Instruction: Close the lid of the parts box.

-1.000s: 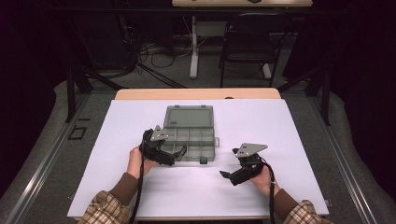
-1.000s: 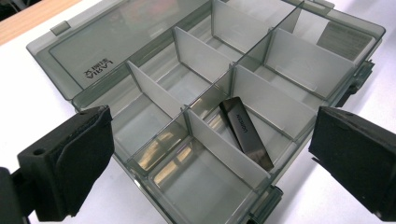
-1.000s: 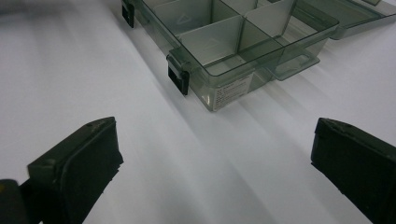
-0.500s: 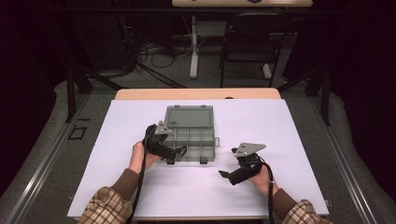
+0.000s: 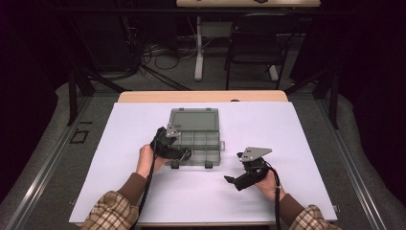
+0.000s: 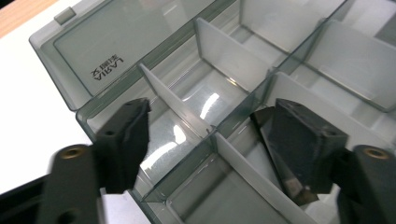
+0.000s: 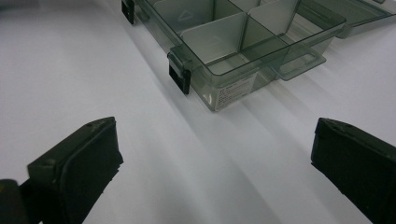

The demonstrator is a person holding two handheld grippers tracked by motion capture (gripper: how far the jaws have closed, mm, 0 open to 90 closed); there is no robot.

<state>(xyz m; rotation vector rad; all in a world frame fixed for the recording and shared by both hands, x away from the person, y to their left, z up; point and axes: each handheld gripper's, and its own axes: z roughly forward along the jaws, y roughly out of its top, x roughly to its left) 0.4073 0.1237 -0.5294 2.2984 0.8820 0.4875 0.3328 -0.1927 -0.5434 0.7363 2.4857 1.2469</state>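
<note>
L gripper [image 6: 205, 135] dips into box [image 5: 194, 139] at 9 o'clock, jaws just closing astride a divider [image 6: 175, 105], not clamped. R gripper [image 7: 210, 168] idles, jaws apart. Next: pinch divider.

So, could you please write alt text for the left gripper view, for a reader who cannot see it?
The left gripper, its two black jaws apart with nothing pressed between them, reaches into an open clear grey compartment box. White dividers split its empty compartments, and its lid lies open flat on the white table.
</note>
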